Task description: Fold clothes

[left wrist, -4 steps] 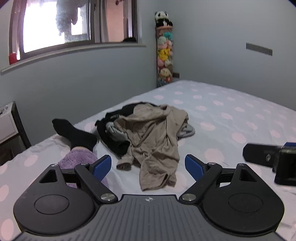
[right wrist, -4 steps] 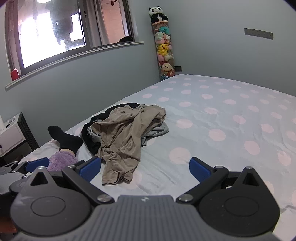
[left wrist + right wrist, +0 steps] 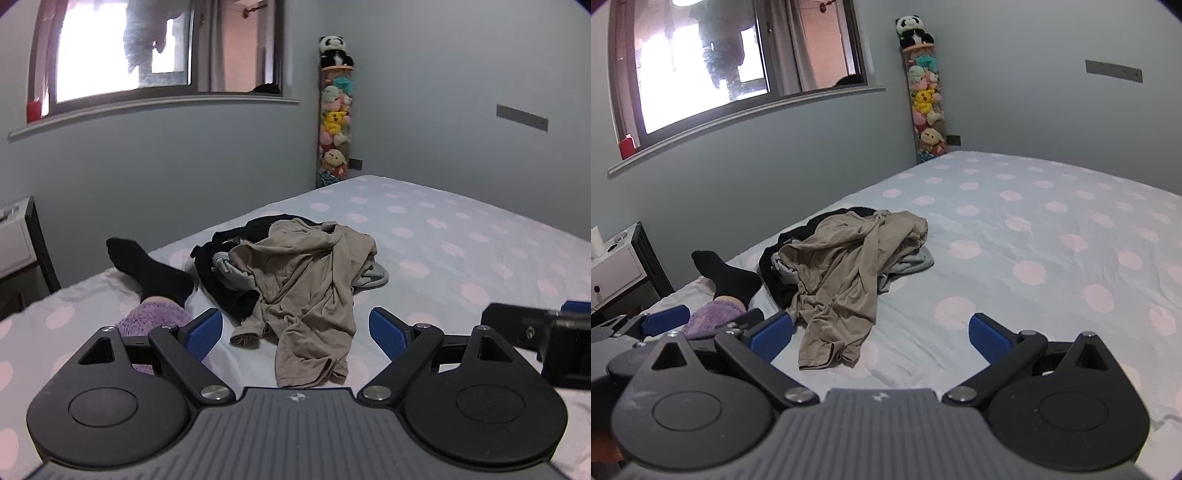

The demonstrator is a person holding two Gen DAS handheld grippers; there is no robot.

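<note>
Crumpled heap of clothes (image 3: 291,280) on the near-left part of a pale bed sheet with pink polka dots (image 3: 461,240), topped by a tan, thin-fabric garment (image 3: 310,295) with one end trailing toward the near edge. Under it, a black garment (image 3: 221,280) showing on the left and far sides, and a grey one (image 3: 373,277) peeking out on the right. Just left of the heap, a foot in a black sock (image 3: 147,269), with a fluffy purple trouser leg (image 3: 155,317) nearer. Neither touching the pile, as far as can be seen.

Left hand-held gripper (image 3: 295,330) spread fully wide, blue pads apart with nothing between them, hovering above the sheet short of the tan garment's near end. Right hand-held gripper (image 3: 881,336) equally wide and empty, held beside the left one, right of the trailing tan end in its own view.

Farther out: blue-grey walls, a window with a grey sill (image 3: 746,110) on the left wall and a small red object (image 3: 627,147) at its left end. In the far corner, a tall clear tube of plush toys (image 3: 334,125) with a panda toy (image 3: 334,50) on top. White bedside cabinet (image 3: 613,273) at the far left.
</note>
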